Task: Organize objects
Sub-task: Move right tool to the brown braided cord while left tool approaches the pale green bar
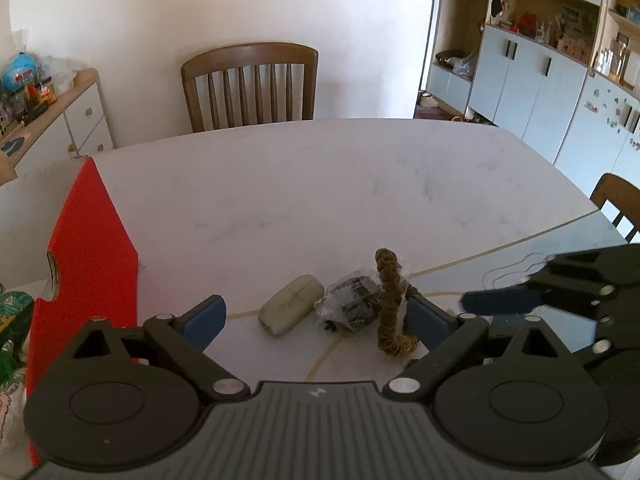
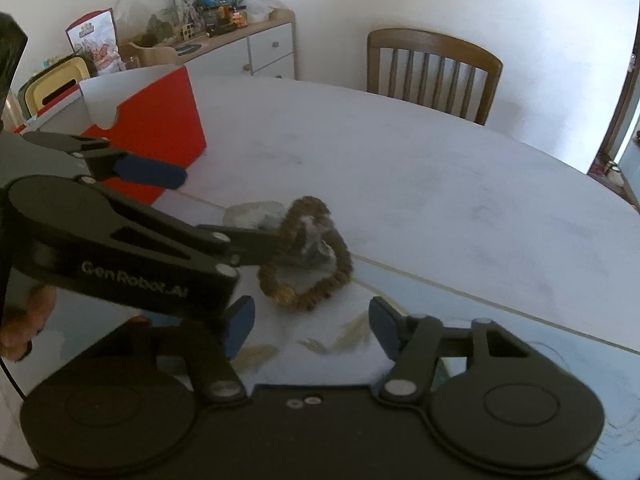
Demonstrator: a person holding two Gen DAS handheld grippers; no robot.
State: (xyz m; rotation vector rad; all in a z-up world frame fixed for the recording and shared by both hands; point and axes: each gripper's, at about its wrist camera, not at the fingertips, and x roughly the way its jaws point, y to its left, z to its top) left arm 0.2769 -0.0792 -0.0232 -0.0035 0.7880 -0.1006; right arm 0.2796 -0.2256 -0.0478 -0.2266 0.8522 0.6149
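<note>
- Two hand-held grippers: left hand-held gripper [image 1: 316, 316] wide open around the braided ring [image 1: 391, 304]; right hand-held gripper [image 2: 310, 326] parted, empty.
- Ring lies on the table [image 1: 320, 184]; approach step.
- Next: close, lift toward red box [image 1: 88, 264].

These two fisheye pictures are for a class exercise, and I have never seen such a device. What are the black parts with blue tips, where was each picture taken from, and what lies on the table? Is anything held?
A person holds a hand tool in each hand; each has two fingers with blue pads and a camera that looks forward along them. One picture looks out from the left gripper, the other from the right gripper; each tool also shows in the other's view.

On the white table lie a pale oblong case, a clear plastic bag of small dark items and a brown braided ring. A red box stands at the left.

Nothing is held: both pairs of fingers stand apart, with the left pair either side of the three items.
</note>
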